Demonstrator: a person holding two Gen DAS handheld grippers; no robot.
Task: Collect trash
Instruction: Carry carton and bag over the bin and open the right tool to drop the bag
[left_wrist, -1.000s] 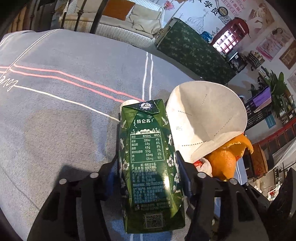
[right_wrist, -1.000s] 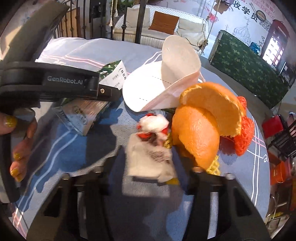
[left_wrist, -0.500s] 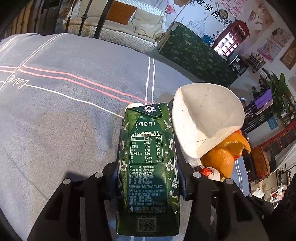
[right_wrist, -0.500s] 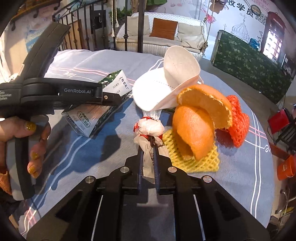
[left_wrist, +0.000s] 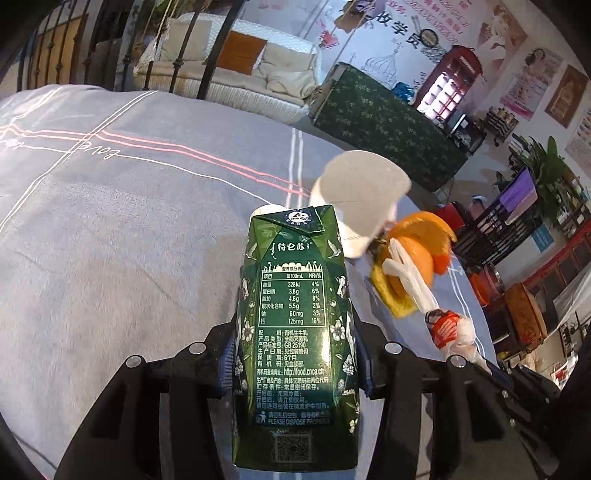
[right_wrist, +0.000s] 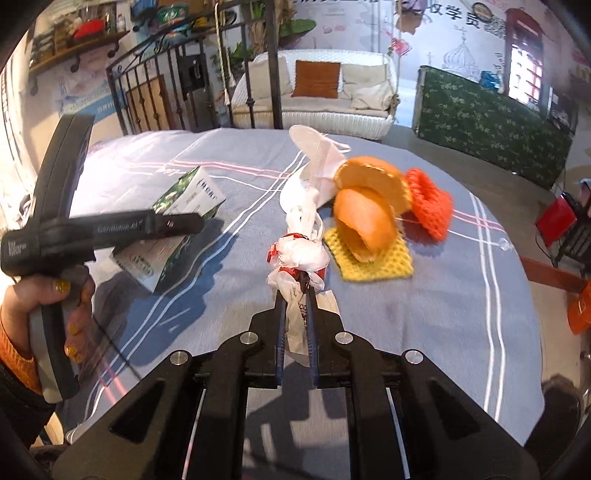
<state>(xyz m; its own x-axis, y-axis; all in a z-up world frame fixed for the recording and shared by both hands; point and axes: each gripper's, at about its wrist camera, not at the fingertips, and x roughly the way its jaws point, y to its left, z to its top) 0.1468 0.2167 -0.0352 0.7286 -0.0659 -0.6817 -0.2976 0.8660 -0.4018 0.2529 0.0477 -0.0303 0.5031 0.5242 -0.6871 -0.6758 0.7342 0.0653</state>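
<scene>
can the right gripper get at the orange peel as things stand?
Probably not yet: right gripper is shut on the crumpled wrapper, so its jaws are occupied. The orange peel itself lies unobstructed just beyond.

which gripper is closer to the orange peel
Right. The right gripper, shut on a crumpled white wrapper, sits just short of the orange peel. The left gripper, clamping the green milk carton, is farther off to the side.

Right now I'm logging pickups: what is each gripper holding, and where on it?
Left gripper: green milk carton, pinched across its lower side walls. Right gripper: crumpled white wrapper, gripped by its near tail.
</scene>
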